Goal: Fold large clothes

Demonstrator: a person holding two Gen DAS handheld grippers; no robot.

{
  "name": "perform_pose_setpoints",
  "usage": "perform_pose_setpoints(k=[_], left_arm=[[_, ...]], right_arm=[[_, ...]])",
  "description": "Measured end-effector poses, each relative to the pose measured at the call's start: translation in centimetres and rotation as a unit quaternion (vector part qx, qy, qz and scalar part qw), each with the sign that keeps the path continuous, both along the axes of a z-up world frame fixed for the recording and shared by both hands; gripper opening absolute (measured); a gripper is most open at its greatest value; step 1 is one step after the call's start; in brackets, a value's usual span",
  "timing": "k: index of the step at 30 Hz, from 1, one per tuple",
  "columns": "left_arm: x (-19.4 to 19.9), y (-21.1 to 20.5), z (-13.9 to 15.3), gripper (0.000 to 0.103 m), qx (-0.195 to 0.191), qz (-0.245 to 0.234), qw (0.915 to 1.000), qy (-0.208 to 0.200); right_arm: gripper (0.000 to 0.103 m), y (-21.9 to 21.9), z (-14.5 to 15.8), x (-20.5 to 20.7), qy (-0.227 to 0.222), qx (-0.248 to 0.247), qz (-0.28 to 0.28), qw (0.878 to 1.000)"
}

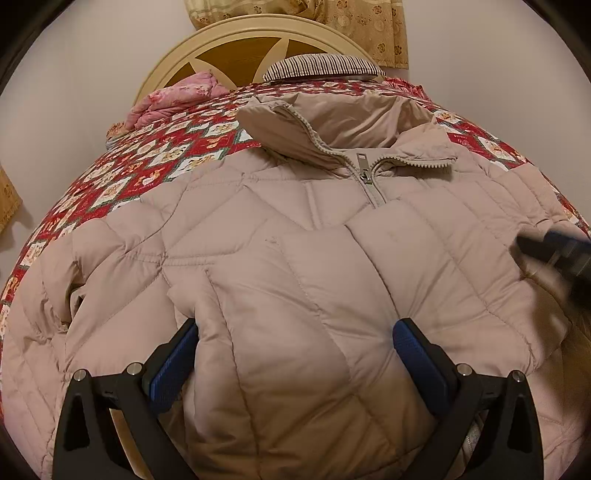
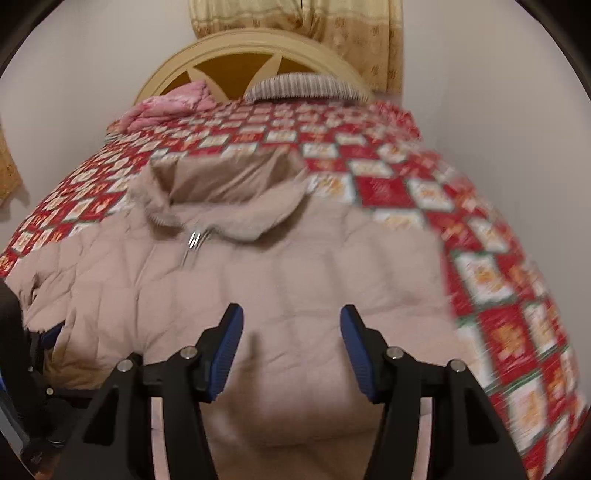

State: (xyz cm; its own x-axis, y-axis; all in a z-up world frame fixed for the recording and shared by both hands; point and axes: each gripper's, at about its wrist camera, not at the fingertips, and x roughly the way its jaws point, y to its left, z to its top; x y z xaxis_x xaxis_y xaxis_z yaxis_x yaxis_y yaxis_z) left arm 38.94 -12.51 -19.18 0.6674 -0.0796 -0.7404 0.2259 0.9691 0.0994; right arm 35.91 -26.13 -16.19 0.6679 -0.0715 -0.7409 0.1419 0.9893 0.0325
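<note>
- A beige quilted jacket (image 1: 295,236) lies spread front-up on a bed, covering most of the near part of the red patchwork bedspread (image 1: 155,162).
- Its collar (image 1: 332,122) points toward the headboard (image 1: 236,48), and the zip pull (image 1: 365,177) sits just below the collar with the zip closed beneath it.
- A sleeve or folded flap of the jacket lies across the chest, toward the left gripper's camera.
- The left gripper (image 1: 295,365) has its jaws wide apart, one blue pad on each side of that puffed fold; the left pad touches the fabric's edge, but the jaws do not pinch it.
- The right gripper (image 2: 291,350) hovers over the jacket's right side, jaws apart with nothing between them; this view is smeared by motion.
- In the left wrist view the right gripper appears as a dark blur at the right edge, over the jacket's sleeve area.
- A striped pillow (image 1: 321,66) and a pink floral quilt (image 1: 173,96) rest against the headboard, well apart from the jacket.
- A yellow patterned curtain (image 1: 362,26) hangs behind the headboard.
</note>
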Motion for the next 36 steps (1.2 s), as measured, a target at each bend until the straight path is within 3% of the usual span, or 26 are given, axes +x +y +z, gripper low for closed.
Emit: perform_pose_setpoints(k=[3,8,31,36], left_arm=[[0.0,0.0,0.0,0.102,0.0,0.0,1.0,0.0],[0.0,0.0,0.0,0.102,0.0,0.0,1.0,0.0],[0.2,-0.1,0.0,0.102,0.011,0.0,0.9999,0.004],[-0.8,1.1,1.1,0.102,0.003,0.002,1.0,0.007]], right_arm=[[0.057,0.1,-2.5,0.4,0.013,-0.005,-0.003,1.0],[0.059,-0.4,-3.3,0.6,0.013,0.006,-0.003,1.0],[0.061,1.1,-4.0,0.5,0.02,-0.032,-0.003,0.999],[0.061,1.1,-4.1,0.5,0.018,-0.029,-0.003,0.999]])
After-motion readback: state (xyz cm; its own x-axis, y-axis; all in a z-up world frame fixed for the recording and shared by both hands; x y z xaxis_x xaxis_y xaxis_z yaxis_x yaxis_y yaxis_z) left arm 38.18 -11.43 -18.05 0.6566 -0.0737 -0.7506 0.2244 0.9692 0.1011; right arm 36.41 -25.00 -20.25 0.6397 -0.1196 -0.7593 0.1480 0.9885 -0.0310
